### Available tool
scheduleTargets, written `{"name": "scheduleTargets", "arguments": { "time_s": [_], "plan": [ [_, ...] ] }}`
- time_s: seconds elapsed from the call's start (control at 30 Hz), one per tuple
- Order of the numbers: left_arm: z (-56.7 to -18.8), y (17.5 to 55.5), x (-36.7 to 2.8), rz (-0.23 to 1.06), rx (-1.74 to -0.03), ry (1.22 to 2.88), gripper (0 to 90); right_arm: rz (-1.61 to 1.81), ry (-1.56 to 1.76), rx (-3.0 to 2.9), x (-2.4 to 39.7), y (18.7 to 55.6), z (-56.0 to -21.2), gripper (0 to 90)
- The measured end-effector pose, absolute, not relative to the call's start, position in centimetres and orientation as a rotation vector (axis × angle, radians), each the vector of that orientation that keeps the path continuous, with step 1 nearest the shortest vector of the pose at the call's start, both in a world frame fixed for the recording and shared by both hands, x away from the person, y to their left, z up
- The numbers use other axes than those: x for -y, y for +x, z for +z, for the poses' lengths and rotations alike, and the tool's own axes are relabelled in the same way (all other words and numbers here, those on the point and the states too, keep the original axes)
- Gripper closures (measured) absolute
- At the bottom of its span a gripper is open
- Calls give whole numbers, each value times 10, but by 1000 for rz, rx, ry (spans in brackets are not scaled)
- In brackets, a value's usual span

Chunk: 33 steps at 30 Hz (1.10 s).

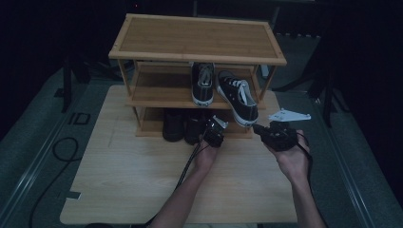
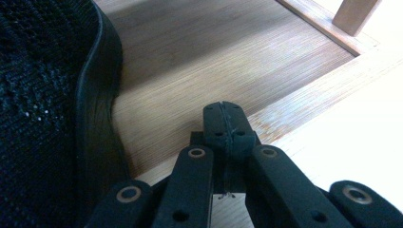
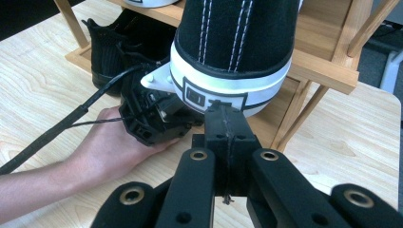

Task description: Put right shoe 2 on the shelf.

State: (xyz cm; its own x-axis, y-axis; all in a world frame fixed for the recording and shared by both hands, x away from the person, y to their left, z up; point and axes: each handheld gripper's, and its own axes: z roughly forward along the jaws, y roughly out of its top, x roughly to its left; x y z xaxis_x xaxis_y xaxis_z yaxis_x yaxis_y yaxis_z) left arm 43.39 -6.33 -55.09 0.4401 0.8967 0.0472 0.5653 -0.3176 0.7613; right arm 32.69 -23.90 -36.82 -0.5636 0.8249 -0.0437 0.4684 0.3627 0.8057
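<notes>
High view: the sneaker (image 1: 237,99) overhangs the middle shelf (image 1: 157,97), heel outward, toe deep inside, nearest the right claw (image 1: 257,128). Left gripper view: left claw (image 2: 223,121) closed, empty, beside a black shoe (image 2: 43,95). Right gripper view: right claw (image 3: 225,124) closed, empty, just below the sneaker's (image 3: 233,52) heel.

The high view is dim and slightly soft, its surroundings falling to near black; only the desk (image 1: 142,190) and the wooden shoe rack (image 1: 197,38) catch muted light from above. Both gripper views are far brighter. In the left gripper view the desk glares to white at lower right, and the near black shoe (image 2: 43,118) is blurred.
</notes>
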Motion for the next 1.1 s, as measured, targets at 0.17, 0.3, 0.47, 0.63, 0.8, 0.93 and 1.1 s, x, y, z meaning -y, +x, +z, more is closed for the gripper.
{"name": "scheduleTargets", "arguments": {
  "time_s": [0.17, 0.3, 0.47, 0.63, 0.8, 0.93, 1.1],
  "plan": [
    [-551, 434, 63, 626, -1220, 2023, 900, 1064, 1115, -2187, 237, 328, -368, 900],
    [-550, 434, 63, 629, -1222, 2027, 900, 1073, 1118, -2188, 236, 328, -368, 900],
    [-550, 434, 62, 623, -1213, 2038, 900, 1073, 1107, -2189, 234, 331, -367, 900],
    [-550, 434, 63, 629, -1217, 2040, 900, 1078, 1108, -2192, 231, 333, -368, 900],
    [-550, 434, 63, 627, -1214, 2038, 900, 1083, 1097, -2201, 226, 336, -368, 900],
    [-551, 433, 63, 631, -1218, 2031, 900, 1085, 1086, -2212, 220, 338, -368, 900],
    [-550, 434, 63, 630, -1213, 2034, 900, 1094, 1083, -2214, 217, 341, -369, 900]
  ]
}}
